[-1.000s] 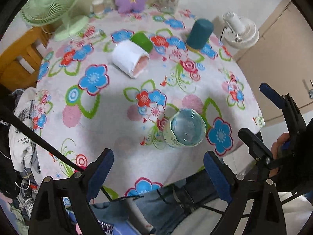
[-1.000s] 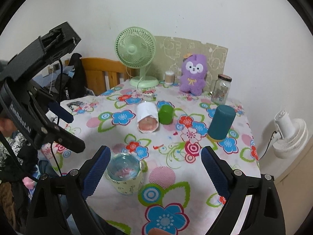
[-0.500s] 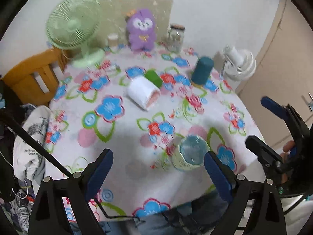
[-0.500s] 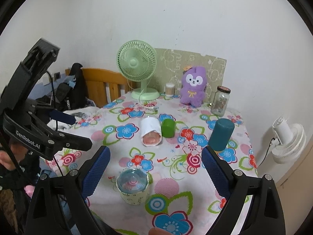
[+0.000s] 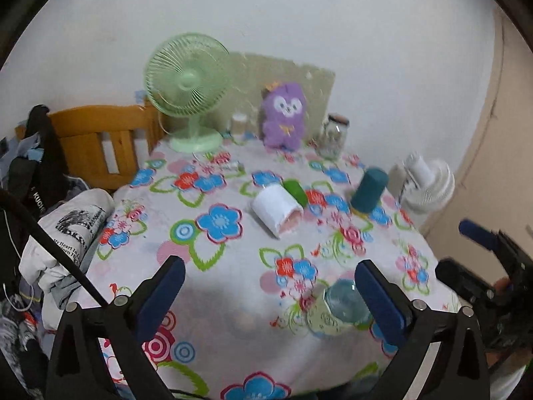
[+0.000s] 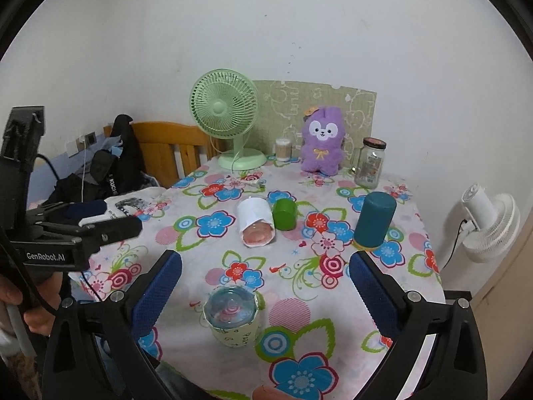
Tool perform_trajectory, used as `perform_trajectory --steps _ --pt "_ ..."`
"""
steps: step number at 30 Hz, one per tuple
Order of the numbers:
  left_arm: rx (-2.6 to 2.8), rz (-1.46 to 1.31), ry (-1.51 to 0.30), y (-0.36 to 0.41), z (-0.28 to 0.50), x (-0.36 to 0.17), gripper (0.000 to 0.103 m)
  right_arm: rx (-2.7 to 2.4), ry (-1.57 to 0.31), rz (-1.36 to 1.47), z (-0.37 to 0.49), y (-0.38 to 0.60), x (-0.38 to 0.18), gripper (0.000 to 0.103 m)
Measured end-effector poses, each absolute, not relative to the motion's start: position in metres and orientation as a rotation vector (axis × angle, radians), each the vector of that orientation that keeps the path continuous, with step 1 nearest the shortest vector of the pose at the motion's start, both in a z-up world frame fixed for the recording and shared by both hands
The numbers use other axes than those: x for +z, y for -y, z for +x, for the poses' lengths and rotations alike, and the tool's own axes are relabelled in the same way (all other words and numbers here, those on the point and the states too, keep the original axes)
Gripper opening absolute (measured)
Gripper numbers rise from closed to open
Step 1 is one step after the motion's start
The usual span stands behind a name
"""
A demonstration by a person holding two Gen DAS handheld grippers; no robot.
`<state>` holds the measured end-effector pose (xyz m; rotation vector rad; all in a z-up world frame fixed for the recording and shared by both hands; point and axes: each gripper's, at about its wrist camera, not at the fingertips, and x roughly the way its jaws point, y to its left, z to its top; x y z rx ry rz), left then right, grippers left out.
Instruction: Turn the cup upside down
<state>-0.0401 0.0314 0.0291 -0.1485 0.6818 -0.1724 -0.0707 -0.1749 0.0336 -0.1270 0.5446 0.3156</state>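
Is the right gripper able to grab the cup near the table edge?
Probably yes. The right gripper is open, the cup stands upright just ahead between its fingers, and nothing lies between them.

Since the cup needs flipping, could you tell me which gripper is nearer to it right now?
Right, as best I can judge. The right gripper is open and faces the upright cup, which sits between its fingers' line. The left gripper is open too, with the cup off by its right finger.

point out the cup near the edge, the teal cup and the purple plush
cup [image 6: 233, 320], right wrist view, on its patterned side wall
teal cup [image 6: 374, 221], right wrist view, on the middle of its side
purple plush [image 6: 322, 140], right wrist view, on its chest
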Motion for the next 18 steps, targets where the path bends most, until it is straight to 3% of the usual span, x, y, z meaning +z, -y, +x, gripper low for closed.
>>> perform_trajectory --steps 9,18 --pt "-0.073 -0.227 -0.566 -0.036 -0.059 0.020 0.103 0.283 -0.511 -0.153 -0.082 0.170 0.037 0.102" --pt "-0.003 -0.131 -0.526 -0.017 -0.070 0.012 0.103 0.272 -0.517 -0.146 -0.082 0.170 0.035 0.102"
